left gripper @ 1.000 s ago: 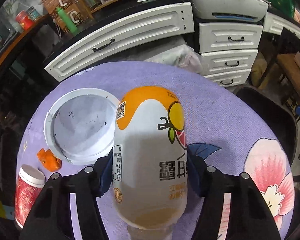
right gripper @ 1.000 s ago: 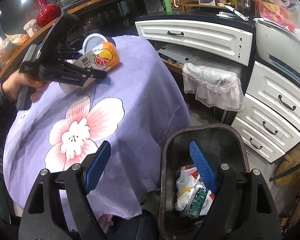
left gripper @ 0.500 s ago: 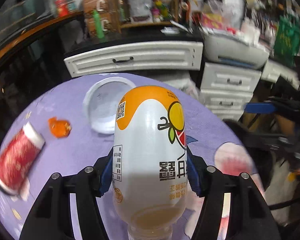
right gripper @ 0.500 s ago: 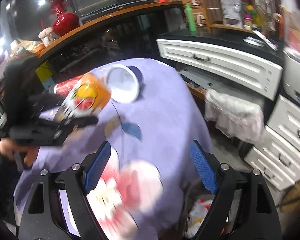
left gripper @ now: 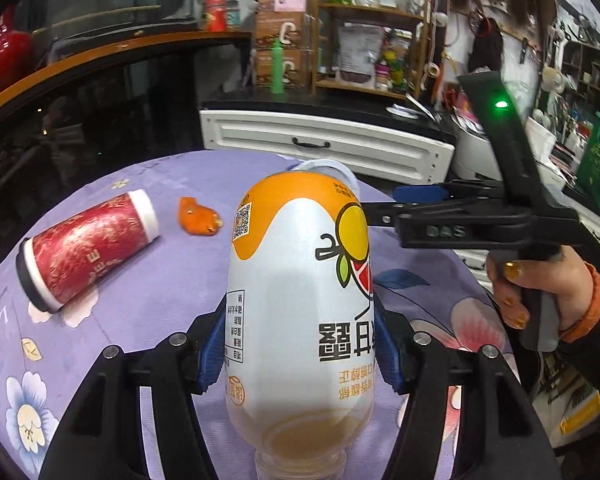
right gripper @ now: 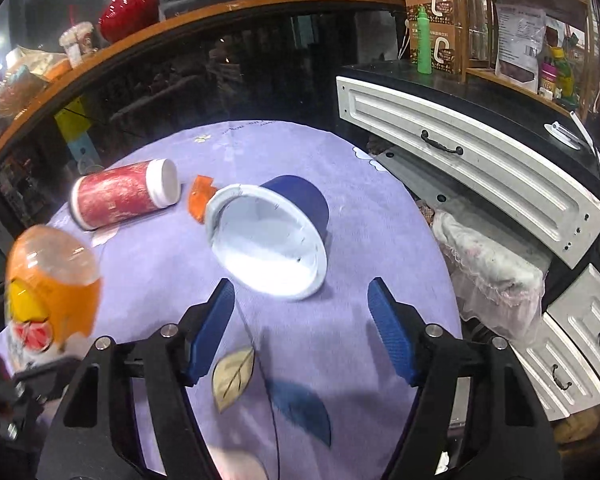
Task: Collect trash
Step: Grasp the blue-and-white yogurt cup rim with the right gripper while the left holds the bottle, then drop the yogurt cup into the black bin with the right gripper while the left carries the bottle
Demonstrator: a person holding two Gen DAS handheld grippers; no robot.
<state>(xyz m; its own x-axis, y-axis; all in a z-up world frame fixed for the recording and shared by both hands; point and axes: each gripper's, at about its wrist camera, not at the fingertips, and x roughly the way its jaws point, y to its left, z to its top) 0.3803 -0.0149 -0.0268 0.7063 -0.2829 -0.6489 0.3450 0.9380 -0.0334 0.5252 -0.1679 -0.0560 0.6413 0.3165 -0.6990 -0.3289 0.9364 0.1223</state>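
Note:
My left gripper (left gripper: 300,356) is shut on an orange-and-white drink bottle (left gripper: 300,304), held upside down above the purple table; the bottle also shows at the left of the right wrist view (right gripper: 48,292). My right gripper (right gripper: 300,328) is open and empty, hovering just in front of a blue-and-white paper bowl (right gripper: 268,240) lying on its side. A red paper cup (right gripper: 120,194) lies on its side beyond, with an orange wrapper scrap (right gripper: 199,196) beside it. In the left wrist view the cup (left gripper: 84,248) and the scrap (left gripper: 198,222) lie at the left.
The round table has a purple flowered cloth (right gripper: 340,184). White drawers (right gripper: 460,160) and a lace-covered item (right gripper: 492,264) stand to the right. A dark glass counter (right gripper: 180,68) curves behind. The right gripper held by a hand (left gripper: 540,292) shows in the left wrist view.
My right gripper swung from over the trash bin to above the table, facing the bowl. My left gripper kept the bottle and turned left, bringing the red cup into view.

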